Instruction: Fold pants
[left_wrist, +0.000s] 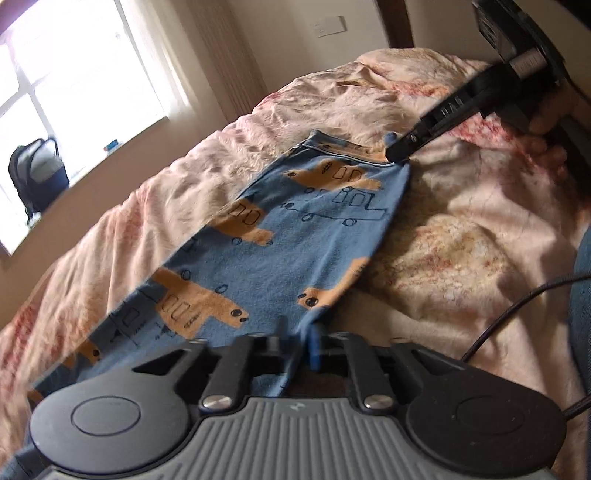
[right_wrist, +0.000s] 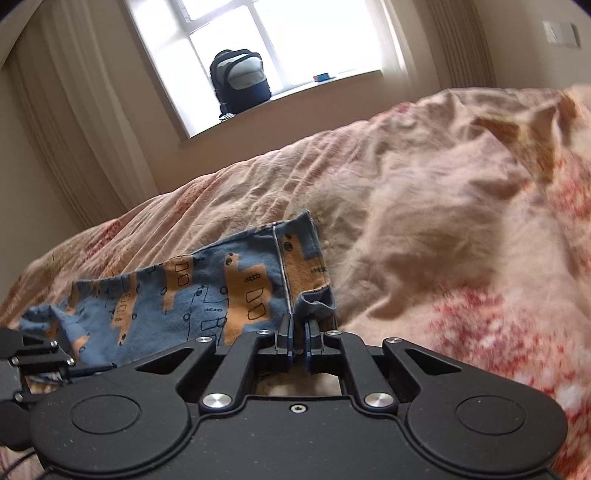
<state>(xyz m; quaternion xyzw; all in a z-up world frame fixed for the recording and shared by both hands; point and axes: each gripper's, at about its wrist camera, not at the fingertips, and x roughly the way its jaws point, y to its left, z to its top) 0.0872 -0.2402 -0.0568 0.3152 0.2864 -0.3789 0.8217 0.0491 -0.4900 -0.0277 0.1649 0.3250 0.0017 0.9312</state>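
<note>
- The small blue cotton pants printed with tan trucks (left_wrist: 295, 236) are seen lying stretched along the rumpled pink floral bedspread (left_wrist: 461, 258), with the window and a dark backpack (right_wrist: 240, 79) on the far sill.
- The right hand-held gripper (right_wrist: 299, 332) is closed on the hem of the pants at their far right corner; in the left wrist view its black fingers (left_wrist: 410, 142) are seen pinching that edge.
- The left hand-held gripper (left_wrist: 295, 350) stands part open at the near end, a fold of blue cloth running between its fingers; whether the pads press on it cannot be told.
- The step in hand is judged to be the taking up of both ends before a fold is made.
- A firm closing of the left jaws on the near edge is called for next, then both ends would be lifted together and one end carried over the other, the cloth kept taut so that no crease is trapped.
</note>
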